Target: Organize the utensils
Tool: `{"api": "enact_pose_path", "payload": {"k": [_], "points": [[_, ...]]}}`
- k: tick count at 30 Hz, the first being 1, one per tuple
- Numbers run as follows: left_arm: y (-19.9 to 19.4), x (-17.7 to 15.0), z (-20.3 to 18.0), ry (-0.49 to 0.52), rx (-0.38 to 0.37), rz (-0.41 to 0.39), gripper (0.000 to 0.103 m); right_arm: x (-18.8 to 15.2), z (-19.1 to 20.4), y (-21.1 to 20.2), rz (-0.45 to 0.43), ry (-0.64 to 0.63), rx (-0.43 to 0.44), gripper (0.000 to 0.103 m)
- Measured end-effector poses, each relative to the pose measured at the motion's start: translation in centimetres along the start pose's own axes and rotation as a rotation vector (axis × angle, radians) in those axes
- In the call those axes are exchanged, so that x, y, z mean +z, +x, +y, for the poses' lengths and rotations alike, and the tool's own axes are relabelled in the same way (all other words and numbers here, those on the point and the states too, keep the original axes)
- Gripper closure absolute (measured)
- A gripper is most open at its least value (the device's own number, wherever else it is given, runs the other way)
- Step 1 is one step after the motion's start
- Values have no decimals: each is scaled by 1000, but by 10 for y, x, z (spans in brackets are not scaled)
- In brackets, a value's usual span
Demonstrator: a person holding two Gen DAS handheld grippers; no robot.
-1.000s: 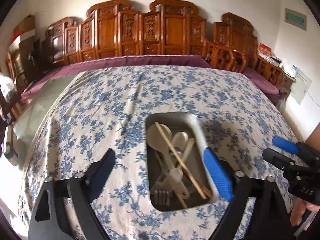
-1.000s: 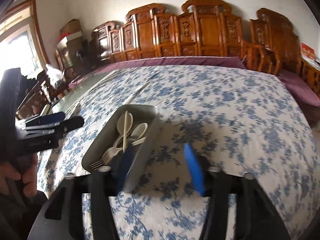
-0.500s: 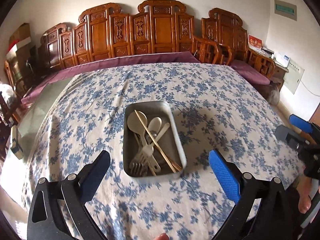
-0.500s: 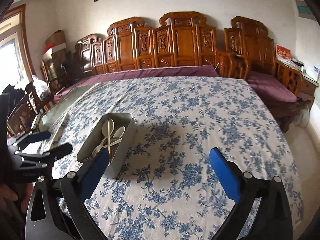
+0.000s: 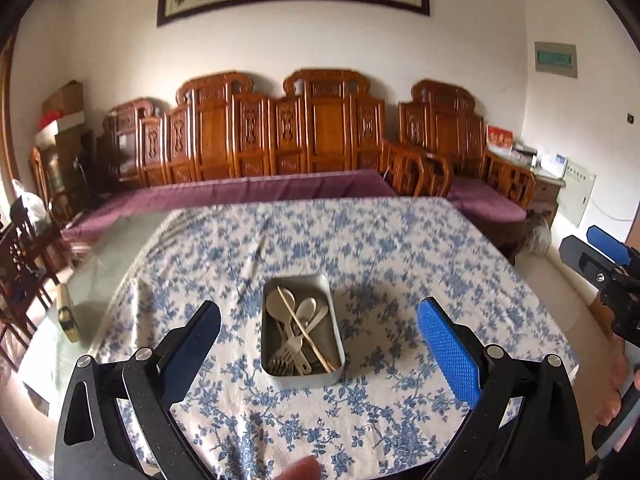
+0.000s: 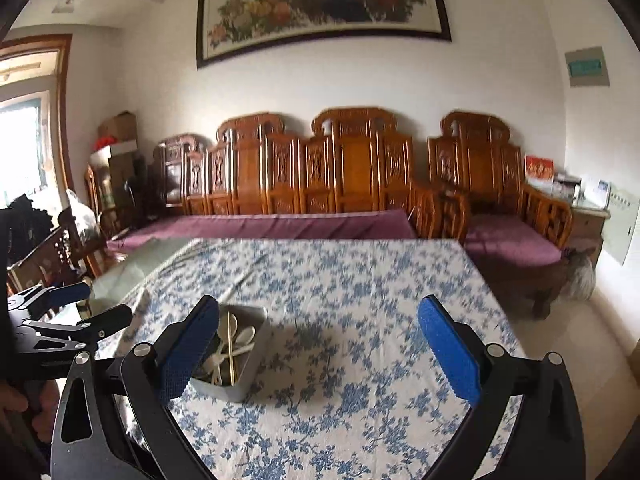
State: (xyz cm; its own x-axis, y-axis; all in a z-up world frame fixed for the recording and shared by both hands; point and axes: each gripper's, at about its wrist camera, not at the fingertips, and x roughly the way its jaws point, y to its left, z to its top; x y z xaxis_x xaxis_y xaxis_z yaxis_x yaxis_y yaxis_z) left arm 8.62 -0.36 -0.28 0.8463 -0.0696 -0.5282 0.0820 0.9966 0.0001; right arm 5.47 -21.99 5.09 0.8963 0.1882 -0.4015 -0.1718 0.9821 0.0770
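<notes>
A big table (image 5: pixel 400 248) filled the middle of both views, covered with a white cloth with blue flowers (image 6: pixel 360 280). Behind it, along the top half of the frame, stood a long carved wooden bench (image 5: pixel 312 136) with purple cushions (image 6: pixel 272 226), and above that hung a wide flower painting (image 6: pixel 320 4) on the white wall.

In the left wrist view, a grey metal tray (image 5: pixel 335 322) sat on the cloth in the middle of the frame, a little below center. In the right wrist view the same tray (image 6: pixel 250 376) sat at the lower left, partly hidden behind my left finger pad.

Inside the tray lay the utensils all together: pale spoons (image 5: pixel 280 304), a pale fork (image 5: pixel 286 354) with its prongs near the front wall, and thin wooden chopsticks (image 5: pixel 306 332) lying slanted across them.

My left gripper (image 5: pixel 318 344) hung above the table with its two fingers spread wide and nothing between them but air. My right gripper (image 6: pixel 318 344) was spread wide too, and it was not touching the tray. Each gripper showed at the edge of the other's view, with a bit of hand (image 5: pixel 612 384) under it.
</notes>
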Motion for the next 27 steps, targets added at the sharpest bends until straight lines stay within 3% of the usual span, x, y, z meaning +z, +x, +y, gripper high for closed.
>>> {"api": "enact_pose_path", "payload": {"k": [9,27], "points": [[-41,6,-4,-5,7,-83,8,5,1,-23,-31,3,0,3],[-41,3,3,-27,29,-74,8,6,4,-29,-33,-2,-4,3]]}}
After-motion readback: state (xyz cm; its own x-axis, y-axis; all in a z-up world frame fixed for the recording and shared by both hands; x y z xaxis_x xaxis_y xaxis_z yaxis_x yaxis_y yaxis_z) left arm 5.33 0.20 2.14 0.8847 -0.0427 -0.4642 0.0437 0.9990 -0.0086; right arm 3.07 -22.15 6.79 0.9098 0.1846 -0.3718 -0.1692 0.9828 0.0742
